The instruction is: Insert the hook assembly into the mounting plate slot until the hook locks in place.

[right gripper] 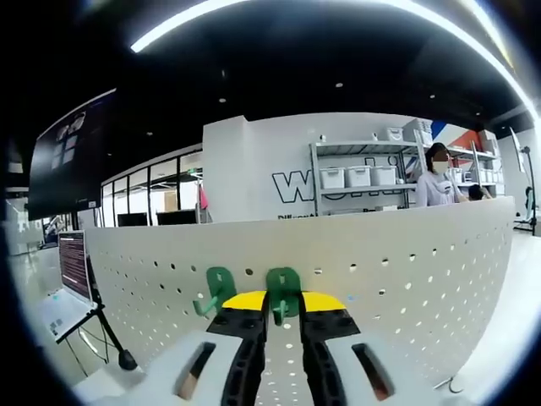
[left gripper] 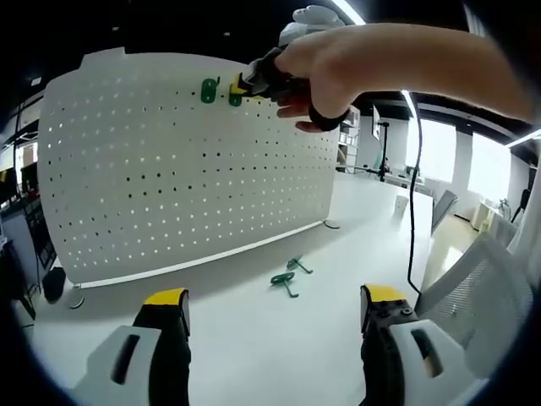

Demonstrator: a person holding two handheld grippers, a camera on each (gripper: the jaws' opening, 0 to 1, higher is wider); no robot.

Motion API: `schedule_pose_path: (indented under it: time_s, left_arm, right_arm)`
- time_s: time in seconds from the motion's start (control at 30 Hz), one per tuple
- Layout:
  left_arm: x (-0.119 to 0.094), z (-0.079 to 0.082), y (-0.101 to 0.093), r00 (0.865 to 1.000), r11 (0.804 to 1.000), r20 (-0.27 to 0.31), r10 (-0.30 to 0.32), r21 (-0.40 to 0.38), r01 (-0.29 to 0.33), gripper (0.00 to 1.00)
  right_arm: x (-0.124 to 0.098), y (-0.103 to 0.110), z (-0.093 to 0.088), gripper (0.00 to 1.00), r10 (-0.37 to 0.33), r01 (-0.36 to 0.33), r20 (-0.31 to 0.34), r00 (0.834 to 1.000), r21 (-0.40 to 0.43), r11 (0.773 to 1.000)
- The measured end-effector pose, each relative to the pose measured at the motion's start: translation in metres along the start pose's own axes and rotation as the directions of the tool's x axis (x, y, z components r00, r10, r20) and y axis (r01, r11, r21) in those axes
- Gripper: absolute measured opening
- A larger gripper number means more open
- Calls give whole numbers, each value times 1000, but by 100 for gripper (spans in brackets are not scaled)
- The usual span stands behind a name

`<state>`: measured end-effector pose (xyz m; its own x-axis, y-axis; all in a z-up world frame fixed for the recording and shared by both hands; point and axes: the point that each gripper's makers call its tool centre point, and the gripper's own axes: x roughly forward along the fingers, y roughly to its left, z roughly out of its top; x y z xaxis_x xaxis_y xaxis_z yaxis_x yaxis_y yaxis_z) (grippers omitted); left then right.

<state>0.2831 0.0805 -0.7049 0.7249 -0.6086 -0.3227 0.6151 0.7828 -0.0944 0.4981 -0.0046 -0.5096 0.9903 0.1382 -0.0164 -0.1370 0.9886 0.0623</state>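
Four green hooks: two on the pegboard (left gripper: pixel 169 169) at 12 o'clock (left gripper: pixel 209 90) (left gripper: pixel 235 98), two on the table (left gripper: pixel 254 338) at 6 o'clock (left gripper: pixel 285 280) (left gripper: pixel 296 265).

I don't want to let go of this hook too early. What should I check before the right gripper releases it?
1. Right gripper grip: fingers shut on the green hook at the pegboard. Ok.
2. Hook seated and locked in the holes: the fingers hide the back of it. Cannot tell.
3. Neighbouring green hook already hanging on the board, clear of the held one. Ok.
4. Left gripper open and low over the table, away from the board. Ok.
5. Two spare hooks lying on the table, in plain sight. Ok.
6. Board standing upright on its feet. Ok.
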Motion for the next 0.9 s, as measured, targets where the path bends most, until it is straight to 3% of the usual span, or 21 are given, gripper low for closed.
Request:
schedule_pose_path:
  time_s: [0.2, 0.27, 0.43, 0.53, 0.9]
  left_arm:
    - [0, -1, 0, 1000, 1000, -3, 0, 8, 0, 86]
    - [1, -2, -1, 1000, 1000, -6, -2, 12, 2, 86]
    - [0, -2, -1, 1000, 1000, -7, 1, 17, -1, 86]
    - [0, -1, 0, 1000, 1000, -6, 5, 17, -5, 86]
    - [1, -1, -1, 1000, 1000, -5, 0, 27, 0, 87]
  right_arm:
    - [-5, 4, -7, 25, 52, -52, -21, 998, -23, 998]
    - [-7, 6, -7, 32, 84, -85, -25, 996, -47, 995]
    - [-11, -1, -10, 39, 122, -124, -39, 992, -56, 991]
    - [-13, 5, -15, 40, 171, -174, -61, 983, -46, 984]
    - [-18, 5, -14, 42, 190, -193, -60, 980, -52, 980]
